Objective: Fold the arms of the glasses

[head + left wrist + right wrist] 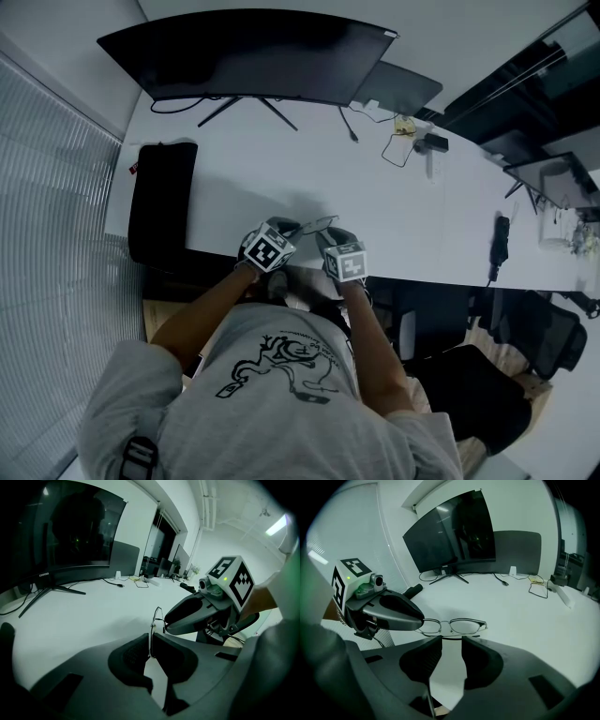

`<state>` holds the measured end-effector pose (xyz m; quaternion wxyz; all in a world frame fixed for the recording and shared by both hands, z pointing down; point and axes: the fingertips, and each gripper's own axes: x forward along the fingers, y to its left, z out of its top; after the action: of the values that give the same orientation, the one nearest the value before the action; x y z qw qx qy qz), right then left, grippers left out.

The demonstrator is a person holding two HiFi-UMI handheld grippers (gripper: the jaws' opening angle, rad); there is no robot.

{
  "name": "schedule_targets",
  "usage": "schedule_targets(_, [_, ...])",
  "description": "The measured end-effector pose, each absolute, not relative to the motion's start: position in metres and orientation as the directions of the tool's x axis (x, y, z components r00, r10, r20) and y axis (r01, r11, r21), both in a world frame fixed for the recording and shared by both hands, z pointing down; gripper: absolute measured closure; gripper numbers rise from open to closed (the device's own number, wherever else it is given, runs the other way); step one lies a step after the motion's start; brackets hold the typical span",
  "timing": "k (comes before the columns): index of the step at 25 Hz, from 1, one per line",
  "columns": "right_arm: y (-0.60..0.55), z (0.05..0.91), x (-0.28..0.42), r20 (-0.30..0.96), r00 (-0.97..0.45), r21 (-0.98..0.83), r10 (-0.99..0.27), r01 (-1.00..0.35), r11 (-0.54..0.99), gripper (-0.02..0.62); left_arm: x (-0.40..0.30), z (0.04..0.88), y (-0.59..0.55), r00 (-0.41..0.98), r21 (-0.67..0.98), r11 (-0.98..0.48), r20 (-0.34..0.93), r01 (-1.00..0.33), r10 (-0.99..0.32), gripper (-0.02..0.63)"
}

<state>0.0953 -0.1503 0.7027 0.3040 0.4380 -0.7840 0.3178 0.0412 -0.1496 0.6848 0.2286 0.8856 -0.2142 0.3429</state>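
White table [281,178] bearing monitor [248,56], cable [348,125]

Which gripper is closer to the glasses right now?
Left. The left gripper has its jaws closed on the frame of the glasses; the right gripper sits just short of them, jaws apart.

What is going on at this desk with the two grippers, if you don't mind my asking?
A person at the white desk works on a pair of glasses with a handheld gripper in each hand. The left gripper is shut on one end of the thin frame. The right gripper sits just short of the glasses, jaws apart, holding nothing. Whether the folding is finished is hard to tell.
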Motion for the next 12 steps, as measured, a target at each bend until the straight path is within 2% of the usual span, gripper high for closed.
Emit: schedule_targets(12, [-0.162, 0.711, 0.093, 0.761, -0.44, -0.241, -0.477, -0.874, 0.421, 0.451, 0.037, 0.698, -0.178, 0.641, 0.148, -0.829, 0.711, -0.54, -0.291, 0.568])
